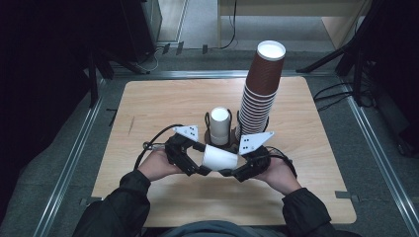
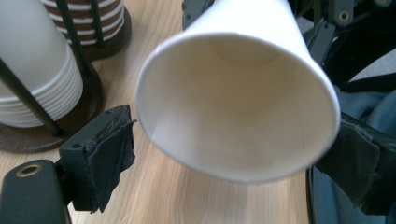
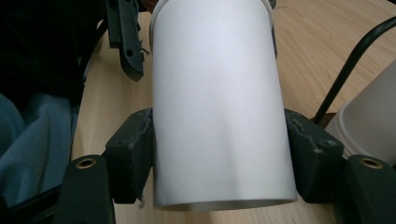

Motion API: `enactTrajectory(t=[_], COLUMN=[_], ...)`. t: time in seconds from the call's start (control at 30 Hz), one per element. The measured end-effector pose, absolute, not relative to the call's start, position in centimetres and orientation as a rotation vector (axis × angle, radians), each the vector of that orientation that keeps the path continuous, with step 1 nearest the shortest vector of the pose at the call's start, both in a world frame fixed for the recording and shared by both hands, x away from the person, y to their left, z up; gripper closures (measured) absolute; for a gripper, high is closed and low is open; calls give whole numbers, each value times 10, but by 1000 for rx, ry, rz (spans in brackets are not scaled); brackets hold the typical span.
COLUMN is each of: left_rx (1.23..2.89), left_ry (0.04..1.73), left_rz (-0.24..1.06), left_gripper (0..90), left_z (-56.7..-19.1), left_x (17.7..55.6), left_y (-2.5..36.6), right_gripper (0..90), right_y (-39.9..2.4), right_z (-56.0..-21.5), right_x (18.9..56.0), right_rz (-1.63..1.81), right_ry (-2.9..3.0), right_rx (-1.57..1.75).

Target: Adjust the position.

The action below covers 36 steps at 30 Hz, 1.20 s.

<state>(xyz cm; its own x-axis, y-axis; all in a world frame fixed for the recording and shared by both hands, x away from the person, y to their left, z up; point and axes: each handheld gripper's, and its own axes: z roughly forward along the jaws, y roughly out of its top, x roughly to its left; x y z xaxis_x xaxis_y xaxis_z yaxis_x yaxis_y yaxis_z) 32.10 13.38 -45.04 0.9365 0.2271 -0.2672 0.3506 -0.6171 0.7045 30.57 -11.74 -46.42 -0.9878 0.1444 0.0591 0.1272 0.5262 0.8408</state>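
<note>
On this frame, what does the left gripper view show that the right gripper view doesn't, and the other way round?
Left gripper view: the cup seen mouth-on, with its bare inside and bottom, lying between the left tool's jaws. The ringed foot of the brown stack is behind it.
Right gripper view: the cup's plain outer wall, with the right tool's pads pressed on it from both sides.
Both: the same cup, the white stack in its wire holder, the wooden table, and part of the opposite tool beyond the cup.
</note>
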Motion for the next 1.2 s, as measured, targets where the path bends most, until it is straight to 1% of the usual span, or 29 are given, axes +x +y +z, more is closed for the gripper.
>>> enactTrajectory(t=[0.13,0.2,0.33,0.4,0.6,0.67,0.7,0.77,0.8,1.07,1.2], left_rx=[2215,2198,2174,2164,2164,2167,2167,2178,2181,2229,2268], left_ry=[400,390,380,379,364,359,362,364,367,381,379], left_rz=[-222,-230,-237,-241,-258,-262,-255,-246,-240,-188,-125], left_gripper=[97,131,154,198,246,249,250,249,249,249,249], left_z=[-449,-448,-446,-444,-442,-441,-440,-439,-439,-436,-435], left_x=[320,320,319,320,320,320,320,320,320,321,319], left_y=[133,133,135,137,140,140,141,142,143,152,155], right_gripper=[318,318,318,318,319,309,293,231,224,219,221], right_y=[-116,-116,-117,-117,-118,-118,-118,-117,-117,-118,-118], right_z=[-465,-464,-462,-462,-461,-461,-461,-460,-460,-465,-469], right_x=[305,305,304,304,304,304,304,303,303,306,308], right_rz=[1525,1549,1596,1610,1613,1624,1628,1627,1620,1508,1465], right_ry=[2723,2722,2710,2707,2711,2716,2713,2699,2701,2763,2788], right_rx=[235,231,225,220,212,218,217,221,235,304,327])
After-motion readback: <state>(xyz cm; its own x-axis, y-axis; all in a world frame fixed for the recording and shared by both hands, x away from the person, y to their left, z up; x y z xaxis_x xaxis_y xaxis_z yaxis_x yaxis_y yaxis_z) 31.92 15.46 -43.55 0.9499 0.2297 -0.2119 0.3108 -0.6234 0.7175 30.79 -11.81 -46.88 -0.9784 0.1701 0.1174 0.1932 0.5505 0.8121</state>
